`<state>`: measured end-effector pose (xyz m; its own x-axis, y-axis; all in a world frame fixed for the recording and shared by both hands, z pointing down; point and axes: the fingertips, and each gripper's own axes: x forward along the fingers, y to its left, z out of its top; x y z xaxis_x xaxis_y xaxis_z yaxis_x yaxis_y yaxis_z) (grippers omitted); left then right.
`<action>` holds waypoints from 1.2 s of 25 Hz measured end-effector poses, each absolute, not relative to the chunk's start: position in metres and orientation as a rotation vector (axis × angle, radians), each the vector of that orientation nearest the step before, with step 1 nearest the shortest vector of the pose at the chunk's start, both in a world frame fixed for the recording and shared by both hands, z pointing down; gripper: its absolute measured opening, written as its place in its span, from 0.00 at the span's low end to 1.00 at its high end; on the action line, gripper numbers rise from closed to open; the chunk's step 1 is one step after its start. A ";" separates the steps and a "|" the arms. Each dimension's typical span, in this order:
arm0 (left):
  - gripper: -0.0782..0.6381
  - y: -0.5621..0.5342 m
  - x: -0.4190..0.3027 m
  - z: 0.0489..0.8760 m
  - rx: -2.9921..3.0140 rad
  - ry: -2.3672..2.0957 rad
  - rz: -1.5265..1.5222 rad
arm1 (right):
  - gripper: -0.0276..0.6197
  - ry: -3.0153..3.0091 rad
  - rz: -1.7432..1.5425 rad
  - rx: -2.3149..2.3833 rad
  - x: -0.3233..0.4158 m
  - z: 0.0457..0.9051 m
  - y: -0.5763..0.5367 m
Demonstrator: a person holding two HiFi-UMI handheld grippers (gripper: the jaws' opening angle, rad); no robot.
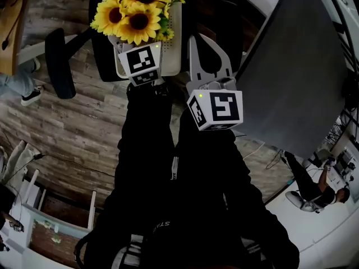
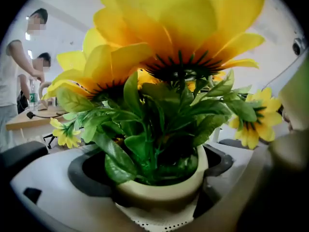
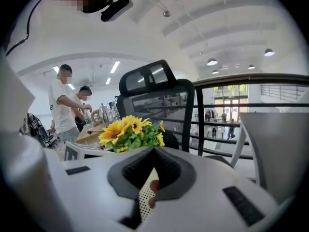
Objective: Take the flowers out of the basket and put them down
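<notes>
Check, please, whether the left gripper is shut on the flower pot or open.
Shut on it: the left gripper view shows the cream flower pot wedged between the left gripper's fingers, touching both.

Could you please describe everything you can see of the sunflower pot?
The sunflower pot is a small, round, cream pot, ceramic by the look. It holds yellow sunflowers with dark centres and green leaves, seemingly artificial. It sits upright in the air above the wooden floor, clamped by its sides between the left tongs.
</notes>
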<state>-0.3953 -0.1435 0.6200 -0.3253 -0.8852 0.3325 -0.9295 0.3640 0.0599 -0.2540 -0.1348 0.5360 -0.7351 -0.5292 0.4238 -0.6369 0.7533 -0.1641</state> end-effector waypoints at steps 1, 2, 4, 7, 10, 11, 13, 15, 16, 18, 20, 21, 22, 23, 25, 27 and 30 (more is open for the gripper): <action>0.87 -0.141 -0.390 0.601 1.606 -2.332 0.203 | 0.06 -2.615 0.428 0.903 -0.248 0.521 -0.134; 0.87 -0.139 -0.380 0.581 1.613 -2.340 0.203 | 0.06 -2.628 0.430 0.911 -0.238 0.504 -0.132; 0.87 -0.132 -0.348 0.537 1.635 -2.345 0.207 | 0.06 -2.641 0.433 0.931 -0.209 0.469 -0.127; 0.87 -0.126 -0.315 0.490 1.663 -2.332 0.202 | 0.06 -2.643 0.445 0.981 -0.181 0.429 -0.125; 0.87 -0.118 -0.291 0.462 1.658 -2.308 0.194 | 0.06 -2.634 0.449 1.009 -0.159 0.402 -0.122; 0.87 -0.115 -0.276 0.450 1.662 -2.303 0.197 | 0.06 -2.633 0.448 1.020 -0.145 0.392 -0.121; 0.87 -0.116 -0.243 0.425 1.683 -2.294 0.200 | 0.06 -2.638 0.437 1.064 -0.111 0.368 -0.124; 0.87 -0.123 -0.205 0.404 1.706 -2.279 0.193 | 0.06 -2.643 0.423 1.117 -0.073 0.346 -0.132; 0.87 -0.127 -0.184 0.396 1.715 -2.267 0.188 | 0.06 -2.644 0.416 1.137 -0.052 0.337 -0.135; 0.87 -0.134 -0.145 0.383 1.736 -2.246 0.183 | 0.06 -2.640 0.391 1.160 -0.015 0.322 -0.141; 0.87 -0.140 -0.117 0.373 1.767 -2.231 0.184 | 0.06 -2.633 0.368 1.184 0.010 0.312 -0.144; 0.87 -0.143 -0.105 0.371 1.783 -2.222 0.184 | 0.06 -2.628 0.364 1.202 0.022 0.308 -0.145; 0.87 -0.146 -0.091 0.369 1.800 -2.210 0.184 | 0.06 -2.620 0.363 1.225 0.036 0.305 -0.147; 0.87 -0.149 -0.074 0.367 1.816 -2.197 0.186 | 0.06 -2.611 0.366 1.252 0.053 0.303 -0.149; 0.87 -0.157 -0.038 0.367 1.851 -2.169 0.196 | 0.06 -2.589 0.380 1.312 0.091 0.301 -0.152; 0.87 -0.165 0.004 0.368 1.890 -2.145 0.214 | 0.06 -2.565 0.399 1.376 0.136 0.302 -0.155; 0.87 -0.175 0.065 0.380 1.928 -2.107 0.239 | 0.06 -2.527 0.423 1.450 0.200 0.310 -0.160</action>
<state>0.0646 -0.1748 0.3795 -0.0744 -0.9477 0.3104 -0.9932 0.0985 0.0625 0.2002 -0.1599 0.3101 -0.5000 -0.8093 0.3083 -0.8656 0.4785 -0.1479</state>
